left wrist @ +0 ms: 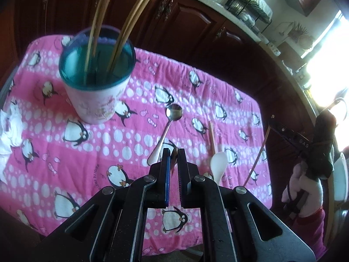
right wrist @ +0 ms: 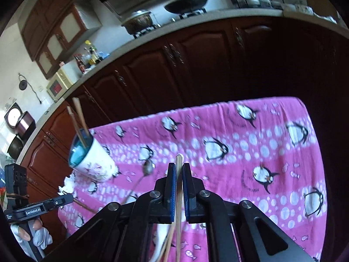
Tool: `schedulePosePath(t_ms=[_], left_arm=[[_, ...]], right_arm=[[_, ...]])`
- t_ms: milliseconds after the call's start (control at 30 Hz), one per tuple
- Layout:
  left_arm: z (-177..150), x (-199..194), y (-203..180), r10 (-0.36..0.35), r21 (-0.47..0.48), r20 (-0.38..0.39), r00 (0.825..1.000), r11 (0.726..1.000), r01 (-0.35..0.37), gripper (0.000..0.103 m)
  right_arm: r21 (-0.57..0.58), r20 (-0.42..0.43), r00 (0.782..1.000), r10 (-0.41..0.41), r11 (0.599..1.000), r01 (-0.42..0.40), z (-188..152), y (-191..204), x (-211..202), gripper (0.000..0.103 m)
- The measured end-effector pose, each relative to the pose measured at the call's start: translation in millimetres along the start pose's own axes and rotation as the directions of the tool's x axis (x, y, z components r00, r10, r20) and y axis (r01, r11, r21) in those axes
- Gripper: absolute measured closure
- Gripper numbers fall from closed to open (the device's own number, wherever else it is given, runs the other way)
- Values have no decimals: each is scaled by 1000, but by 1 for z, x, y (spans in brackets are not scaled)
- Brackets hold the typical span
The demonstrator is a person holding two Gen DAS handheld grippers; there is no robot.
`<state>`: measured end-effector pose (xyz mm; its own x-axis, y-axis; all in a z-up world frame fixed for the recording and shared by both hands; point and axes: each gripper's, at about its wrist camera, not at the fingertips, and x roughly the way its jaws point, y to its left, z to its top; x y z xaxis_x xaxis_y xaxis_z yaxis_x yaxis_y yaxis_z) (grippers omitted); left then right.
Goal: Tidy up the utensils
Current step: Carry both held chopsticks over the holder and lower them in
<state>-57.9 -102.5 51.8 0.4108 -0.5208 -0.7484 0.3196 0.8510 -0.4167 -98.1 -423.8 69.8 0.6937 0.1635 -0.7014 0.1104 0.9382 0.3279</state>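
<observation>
The left gripper point(left wrist: 173, 152) has its jaws drawn close together on the handle of a metal spoon point(left wrist: 174, 111), whose bowl points away toward the far side of the tabletop point(left wrist: 229, 91), which is covered by a pink cloth printed with penguins. Left of the spoon stands a white cup point(left wrist: 96, 96) with a teal inside, upright on the cloth, and several wooden chopsticks point(left wrist: 128, 26) stand in it, leaning against its rim. Just right of the left gripper lie a white spoon point(left wrist: 219, 163) and a single chopstick point(left wrist: 212, 137) on the cloth. A crumpled white tissue point(left wrist: 9, 128) sits at the left edge of the tabletop. The right gripper point(right wrist: 178, 170) is pinched tight on a thin chopstick point(right wrist: 179, 161), whose pointed tip sticks out just past the fingertips; more sticks and something white show blurred beneath it. In the right wrist view the cup point(right wrist: 96, 163) appears to the left with two chopsticks in it, and a gloved hand point(right wrist: 32, 233) holds the other tool's grip at the lower left. Dark wooden cabinets run behind the tabletop.
</observation>
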Motion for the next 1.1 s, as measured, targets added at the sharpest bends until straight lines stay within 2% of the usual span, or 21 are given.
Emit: schedulePosePath(t_ms=[400, 667, 867, 1100], left_arm=[[32, -70, 12, -20, 1, 125, 992, 1000, 20, 98], [71, -117, 35, 55, -14, 244, 968, 998, -54, 98], [99, -123, 53, 112, -37, 293, 950, 994, -106, 98], [110, -108, 67, 130, -32, 264, 956, 991, -127, 98]], right_arm=[[-137, 92, 991, 98, 987, -84, 37, 69, -36, 98], [-204, 164, 963, 215, 962, -180, 77, 133, -42, 98], [-243, 213, 939, 270, 946, -217, 113, 186, -30, 98], [-304, 219, 939, 265, 933, -193, 135, 240, 11, 98]])
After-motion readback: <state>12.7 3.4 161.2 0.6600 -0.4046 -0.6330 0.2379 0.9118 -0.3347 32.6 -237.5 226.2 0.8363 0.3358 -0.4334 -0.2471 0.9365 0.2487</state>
